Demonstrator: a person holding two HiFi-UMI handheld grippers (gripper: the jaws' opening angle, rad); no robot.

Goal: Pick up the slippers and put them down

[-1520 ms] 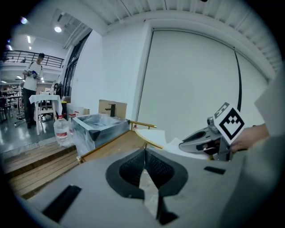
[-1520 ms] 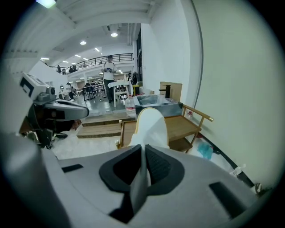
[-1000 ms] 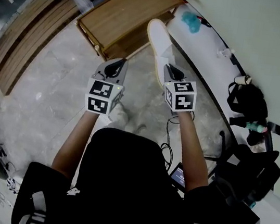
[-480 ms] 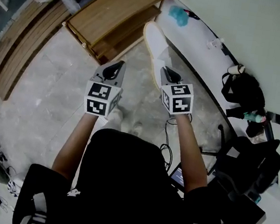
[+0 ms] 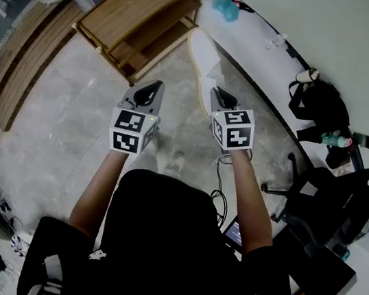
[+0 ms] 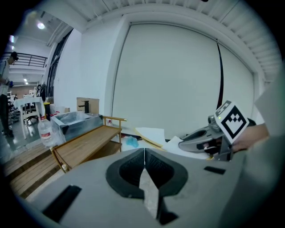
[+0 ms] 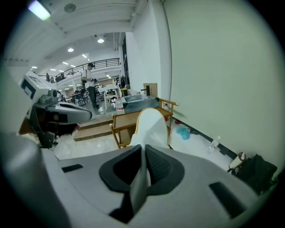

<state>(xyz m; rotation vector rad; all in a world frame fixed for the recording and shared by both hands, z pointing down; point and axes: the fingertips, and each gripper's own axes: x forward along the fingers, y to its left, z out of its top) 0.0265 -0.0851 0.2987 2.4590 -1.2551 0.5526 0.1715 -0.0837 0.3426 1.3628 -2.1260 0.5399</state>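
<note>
Stone floor [image 5: 63, 124] under right claw [image 5: 219, 95], white slipper [image 5: 204, 56] between its jaws

No words, numbers or brands are readable. The cube [image 5: 130, 132] on the left gripper [image 5: 157, 85] and the cube [image 5: 234, 127] on the right gripper [image 5: 219, 93] bear only black-and-white squares. The label on the bottle [image 6: 46, 132], left of the left gripper's jaws, is blurred.
</note>
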